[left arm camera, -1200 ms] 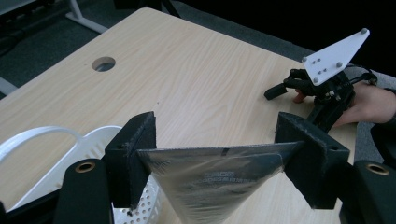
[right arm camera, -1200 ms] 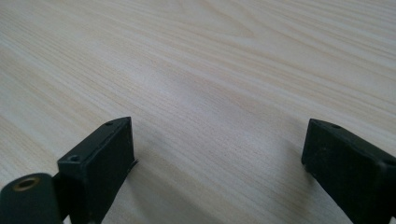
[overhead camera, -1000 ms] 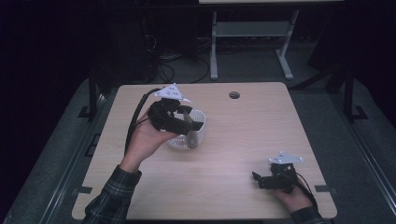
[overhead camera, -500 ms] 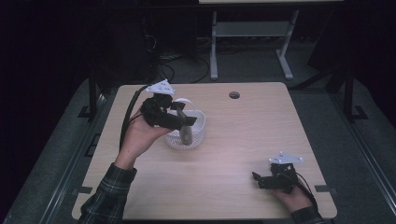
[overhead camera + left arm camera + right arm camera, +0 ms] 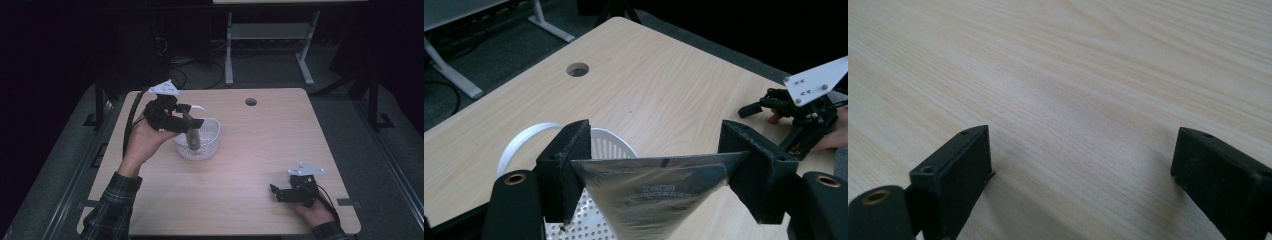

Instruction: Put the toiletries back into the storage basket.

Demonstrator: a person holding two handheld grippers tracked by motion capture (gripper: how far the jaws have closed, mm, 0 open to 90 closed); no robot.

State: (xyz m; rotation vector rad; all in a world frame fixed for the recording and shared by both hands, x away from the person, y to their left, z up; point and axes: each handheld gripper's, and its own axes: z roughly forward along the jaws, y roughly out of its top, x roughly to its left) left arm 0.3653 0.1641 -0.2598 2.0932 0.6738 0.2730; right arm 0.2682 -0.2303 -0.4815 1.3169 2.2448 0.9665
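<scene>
My left gripper (image 5: 192, 121) is held above a white perforated basket (image 5: 210, 129) near the table's left middle. Its jaws are shut on the top edge of a grey foil pouch (image 5: 193, 138), which hangs down into the basket. In the left gripper view the pouch (image 5: 659, 192) spans the gap between both pads, with the basket (image 5: 596, 220) and its white handle (image 5: 519, 145) below. My right gripper (image 5: 278, 192) rests low on the table at the front right, jaws open. In the right gripper view its fingers (image 5: 955, 172) stand wide apart over bare wood.
The light wooden table (image 5: 270, 145) has a round cable hole (image 5: 251, 102) near its far edge. A white desk frame (image 5: 265, 35) stands on the dark floor beyond. A black cable (image 5: 131, 120) trails from the left gripper over the table's left edge.
My left hand has drifted a little leftward and up with the pouch still in its jaws. The right hand and gripper have stayed where they were.
</scene>
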